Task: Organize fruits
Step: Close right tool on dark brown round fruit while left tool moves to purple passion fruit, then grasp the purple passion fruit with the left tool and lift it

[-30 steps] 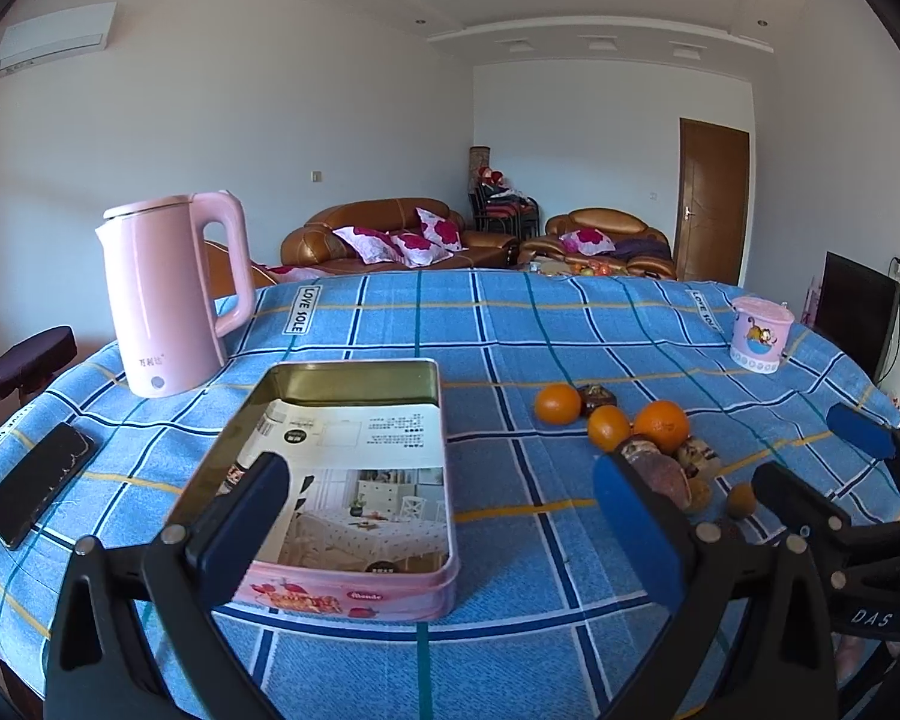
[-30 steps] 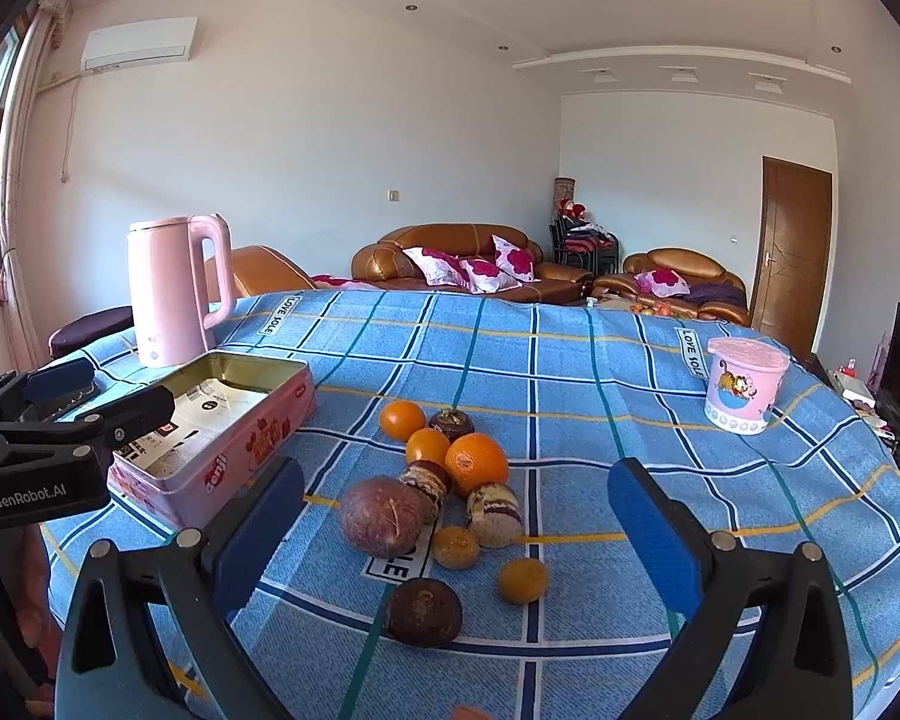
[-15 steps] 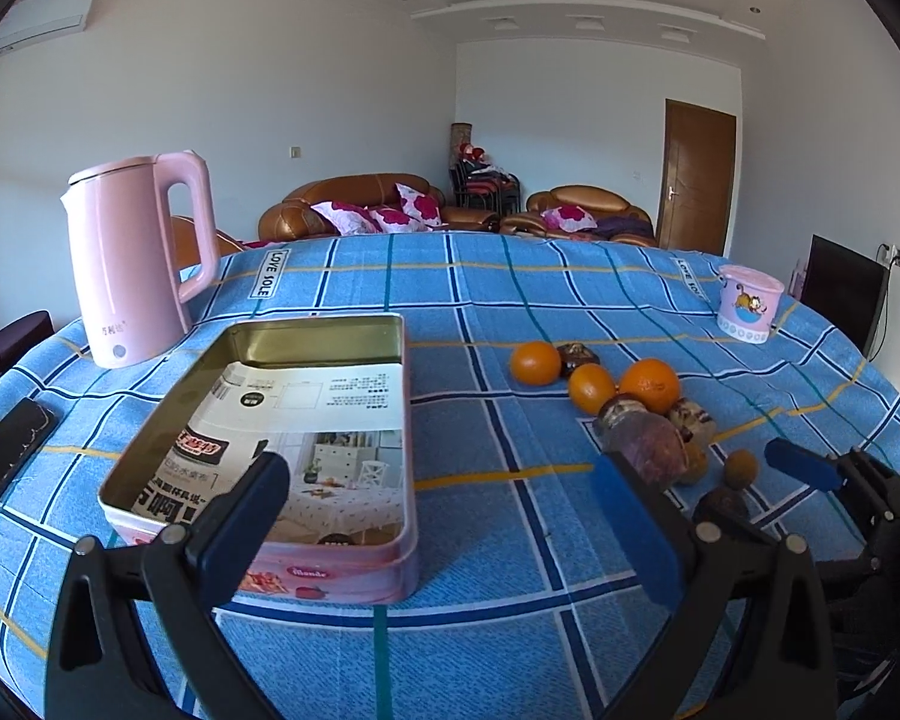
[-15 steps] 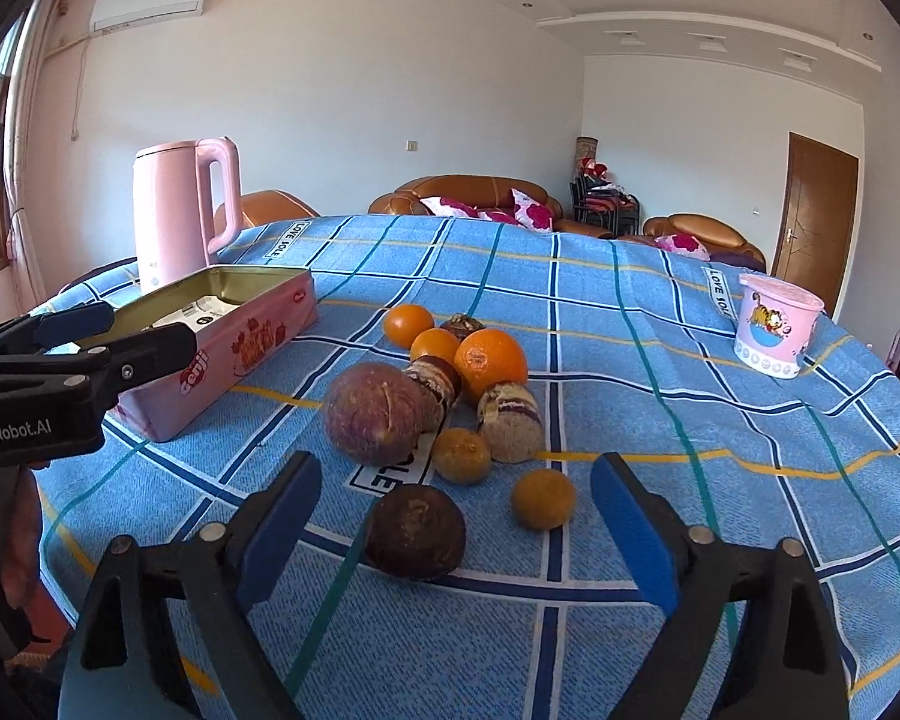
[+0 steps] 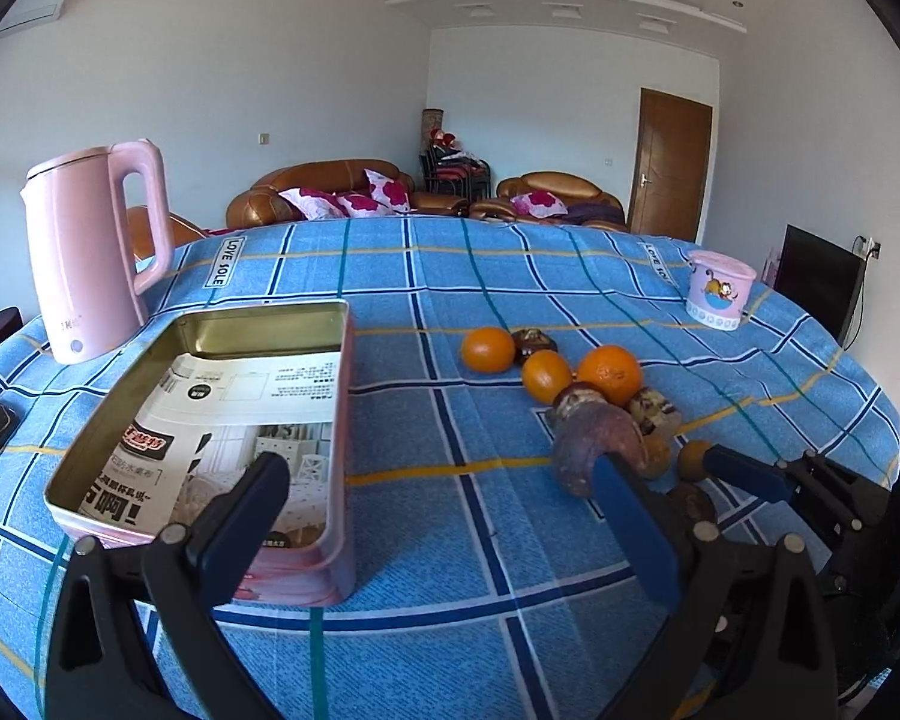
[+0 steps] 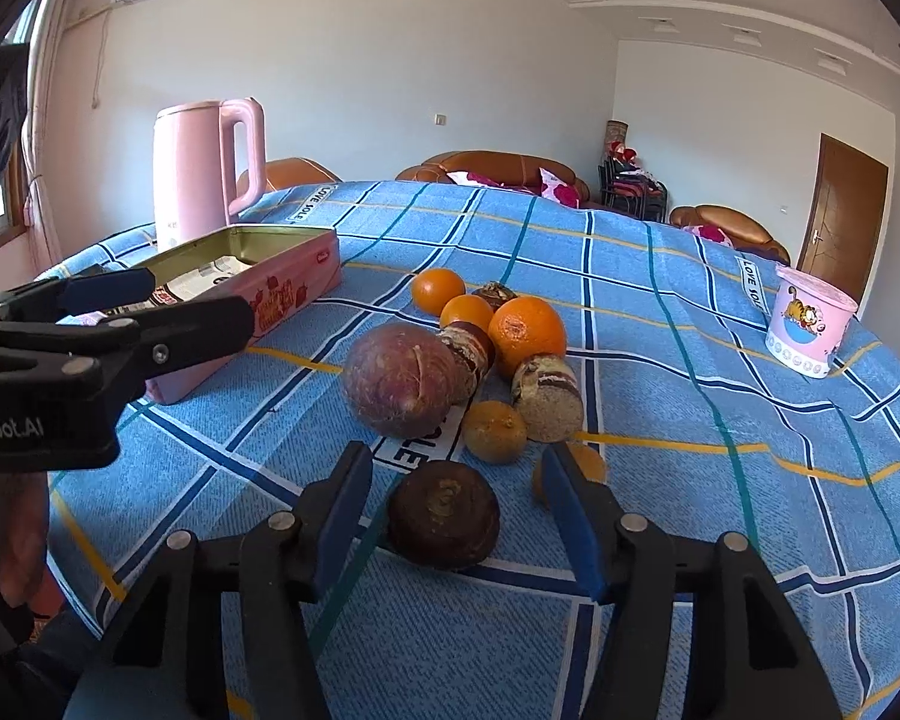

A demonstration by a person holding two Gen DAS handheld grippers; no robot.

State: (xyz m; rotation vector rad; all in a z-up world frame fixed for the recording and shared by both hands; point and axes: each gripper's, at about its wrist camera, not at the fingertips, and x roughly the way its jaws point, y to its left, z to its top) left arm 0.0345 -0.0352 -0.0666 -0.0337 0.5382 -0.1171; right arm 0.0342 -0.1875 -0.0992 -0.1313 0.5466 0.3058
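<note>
While sunlight falls across the blue checked tablecloth (image 6: pixel 720 312), a pink kettle (image 5: pixel 87 252) stands upright near the left edge. Just beside it toward the front lies an open pink tin (image 5: pixel 222 432), lined with printed paper and holding no fruit. The left gripper (image 5: pixel 444 516) hovers low over the front edge, its jaws spread wide with nothing between them, one blue pad in front of the tin's near end. The fruits cluster right of the tin, near the middle of the cloth: three oranges (image 6: pixel 525 330) at the back, a large purple fruit (image 6: pixel 405 387) just in front of them, smaller mottled ones touching it. Nearest the front edge sits a dark brown fruit (image 6: pixel 444 513), between the fingers of the right gripper (image 6: pixel 456 498). Those jaws have just been closing, yet the pads stand clear of the fruit on both sides, so it is not gripped. Farther right, near the right edge, stands a pink cartoon cup (image 6: pixel 810 327).
</note>
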